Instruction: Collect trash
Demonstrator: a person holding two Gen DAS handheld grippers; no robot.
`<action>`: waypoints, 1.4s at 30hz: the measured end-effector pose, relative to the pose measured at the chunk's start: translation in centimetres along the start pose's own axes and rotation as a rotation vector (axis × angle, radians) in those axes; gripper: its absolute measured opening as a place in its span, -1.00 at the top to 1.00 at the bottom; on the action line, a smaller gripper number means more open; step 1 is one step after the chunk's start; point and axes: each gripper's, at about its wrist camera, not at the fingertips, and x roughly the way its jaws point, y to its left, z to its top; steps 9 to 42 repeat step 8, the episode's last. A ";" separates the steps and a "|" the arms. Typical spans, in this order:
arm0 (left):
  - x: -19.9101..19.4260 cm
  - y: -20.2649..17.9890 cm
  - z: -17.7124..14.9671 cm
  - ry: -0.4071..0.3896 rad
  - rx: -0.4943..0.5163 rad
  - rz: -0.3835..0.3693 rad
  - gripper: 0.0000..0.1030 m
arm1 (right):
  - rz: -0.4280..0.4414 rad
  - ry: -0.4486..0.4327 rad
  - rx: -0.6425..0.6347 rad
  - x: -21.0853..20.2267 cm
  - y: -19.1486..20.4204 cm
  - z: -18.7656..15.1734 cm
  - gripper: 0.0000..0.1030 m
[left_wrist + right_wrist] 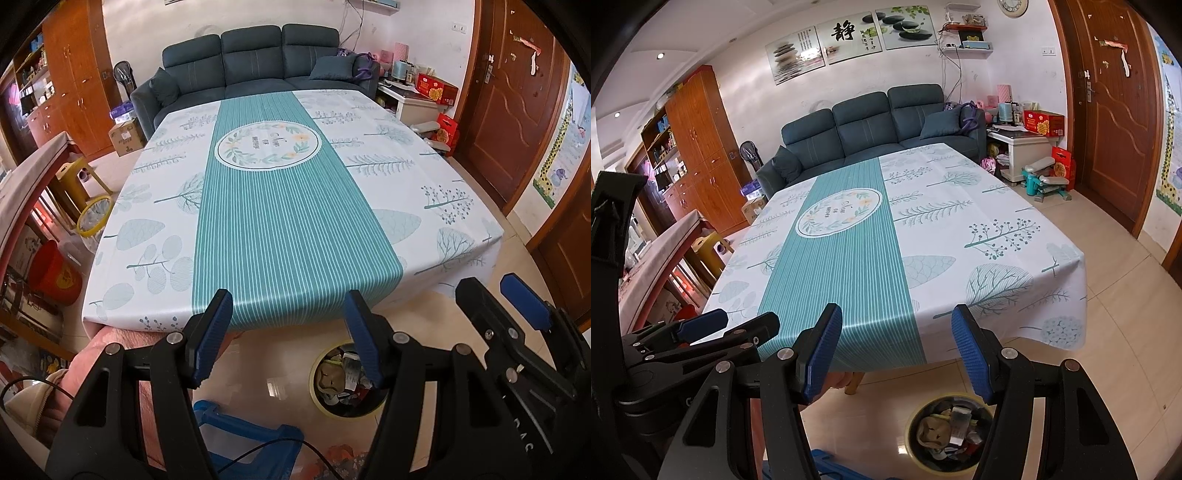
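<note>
Two handheld grippers held side by side above the near edge of a desk [369, 206] covered by a white leaf-print tablecloth with a teal striped centre band [846, 288] and a round floral emblem [267, 144]. Left gripper [286, 336], lower centre of the left wrist view: blue-padded fingers [210, 332] spread apart, nothing between them. Right gripper [897, 350], lower centre of the right wrist view: fingers likewise apart and empty; it also appears at the lower right of the left wrist view, just beside the left gripper. The trash sits in a round, pale-rimmed waste bin [912, 454] on the tiled floor below the near desk edge, at lower centre-right in both views; the bin [317, 398] holds crumpled paper and wrappers [945, 428]. A blue plastic stool [251, 435] stands at the bottom of the frame, left of the bin. Beyond the desk, upper centre: a dark blue three-seat sofa [879, 122]; upper left, wooden cabinets [698, 140]; right edge, a wooden door [1119, 122].
</note>
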 end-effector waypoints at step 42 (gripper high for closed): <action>0.1 -0.2 -0.1 0.011 0.005 -0.003 -0.16 | 0.001 0.001 -0.002 0.2 0.1 -0.1 -0.22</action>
